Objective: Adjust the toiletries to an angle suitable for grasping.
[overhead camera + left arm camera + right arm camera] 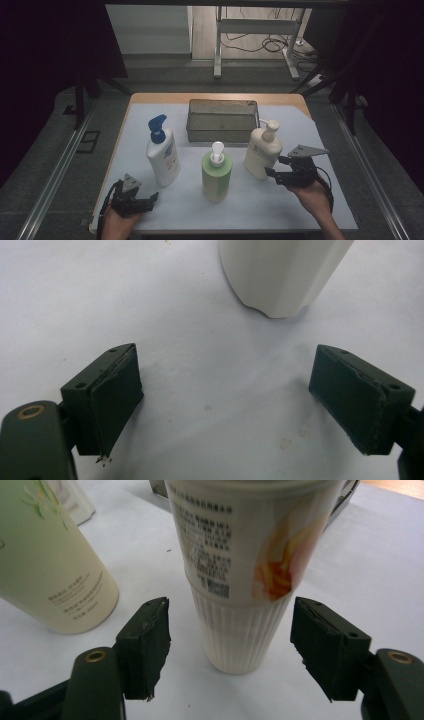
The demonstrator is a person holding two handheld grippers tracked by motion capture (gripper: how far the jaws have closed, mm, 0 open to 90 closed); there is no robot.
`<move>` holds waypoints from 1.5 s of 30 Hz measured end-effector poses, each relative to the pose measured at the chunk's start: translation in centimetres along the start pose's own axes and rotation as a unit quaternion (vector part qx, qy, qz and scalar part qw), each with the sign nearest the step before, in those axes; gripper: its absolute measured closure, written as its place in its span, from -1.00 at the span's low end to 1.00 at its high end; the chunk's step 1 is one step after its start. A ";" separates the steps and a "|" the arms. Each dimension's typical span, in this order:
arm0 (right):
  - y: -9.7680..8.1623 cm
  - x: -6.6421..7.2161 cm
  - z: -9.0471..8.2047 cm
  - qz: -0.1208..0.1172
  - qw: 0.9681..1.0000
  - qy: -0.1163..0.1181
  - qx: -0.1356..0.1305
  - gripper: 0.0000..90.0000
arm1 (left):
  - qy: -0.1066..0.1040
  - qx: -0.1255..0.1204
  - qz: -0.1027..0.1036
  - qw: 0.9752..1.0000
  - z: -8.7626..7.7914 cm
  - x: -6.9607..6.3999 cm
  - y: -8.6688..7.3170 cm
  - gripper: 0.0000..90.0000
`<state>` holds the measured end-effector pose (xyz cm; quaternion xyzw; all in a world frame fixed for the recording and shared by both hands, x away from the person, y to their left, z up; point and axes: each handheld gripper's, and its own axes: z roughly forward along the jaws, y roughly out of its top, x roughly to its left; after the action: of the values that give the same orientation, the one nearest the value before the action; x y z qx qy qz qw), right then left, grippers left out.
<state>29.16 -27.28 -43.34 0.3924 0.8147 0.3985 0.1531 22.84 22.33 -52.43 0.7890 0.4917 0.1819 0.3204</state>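
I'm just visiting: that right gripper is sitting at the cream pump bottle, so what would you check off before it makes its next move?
1. Right gripper lined up with the cream pump bottle: ok, the bottle's base stands between the jaws.
2. Jaws wide enough: ok, a gap shows on both sides of the bottle.
3. Bottle gripped: not ok, the pads do not press on it.
4. Bottle upright: ok, it stands on the white sheet.
5. Room beside it: ok, the green bottle stands apart.
6. Metal tray free inside: cannot tell for certain, though it looks empty.
7. Left gripper out of the way: ok, open near the blue-pump bottle.
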 end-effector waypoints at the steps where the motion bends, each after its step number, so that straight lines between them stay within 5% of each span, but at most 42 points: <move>1: 0.1 0.0 0.1 0.001 1.000 0.001 0.000 -0.30 | 0.000 0.000 0.000 1.000 0.0 0.0 0.0 -0.71; 31: 3.4 0.0 2.3 0.008 1.000 -0.012 -0.014 -0.40 | 0.000 0.000 0.001 1.000 0.0 0.0 0.0 -0.71; 45: 4.1 0.2 3.0 0.009 0.999 -0.030 -0.012 -0.26 | 0.000 0.000 0.001 1.000 0.0 0.0 0.0 -0.71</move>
<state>32.82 -23.98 -42.03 0.4096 0.8015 0.3975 0.1785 22.86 22.35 -52.43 0.7893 0.4910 0.1822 0.3204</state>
